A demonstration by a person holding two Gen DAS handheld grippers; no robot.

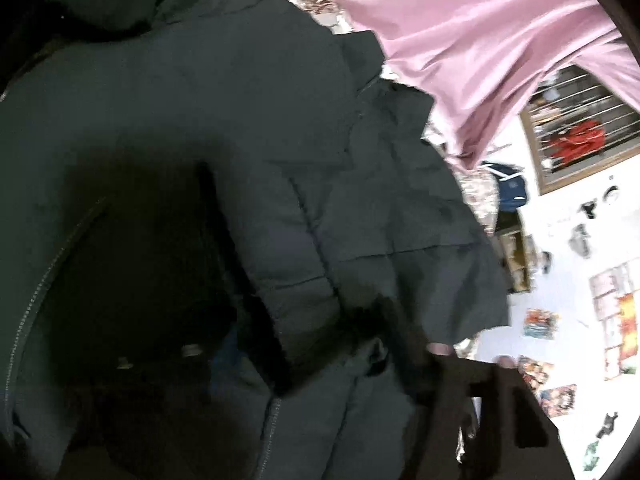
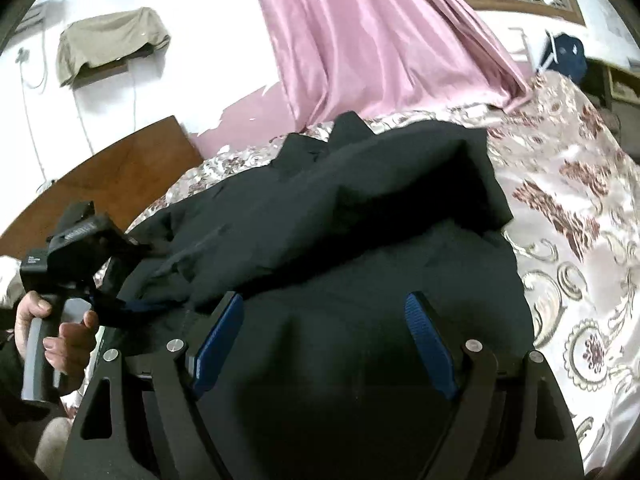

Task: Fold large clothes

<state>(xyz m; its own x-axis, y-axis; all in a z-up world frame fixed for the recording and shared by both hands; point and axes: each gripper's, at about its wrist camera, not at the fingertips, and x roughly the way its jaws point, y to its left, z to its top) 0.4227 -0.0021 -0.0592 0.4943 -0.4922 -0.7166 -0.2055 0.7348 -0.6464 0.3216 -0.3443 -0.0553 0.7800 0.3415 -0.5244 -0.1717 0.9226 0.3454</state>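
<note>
Home bedroom: bed with floral cover (image 2: pixel 568 208), wooden headboard (image 2: pixel 104 184), pink curtain (image 2: pixel 360 40), barred window (image 1: pixel 576 136), posters on white wall (image 1: pixel 616 316).

A floral bedspread (image 2: pixel 568 208) covers the bed. A pink satin curtain (image 2: pixel 360 40) hangs behind it, beside a barred window (image 1: pixel 576 136). A wooden headboard (image 2: pixel 100 176) stands left, below a cloth-draped shelf (image 2: pixel 108 44). Posters (image 1: pixel 540 324) dot the white wall.

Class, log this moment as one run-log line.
stage: folding | right gripper: open over black jacket | left gripper: at jacket edge, state unclear | surface: floral bedspread
</note>
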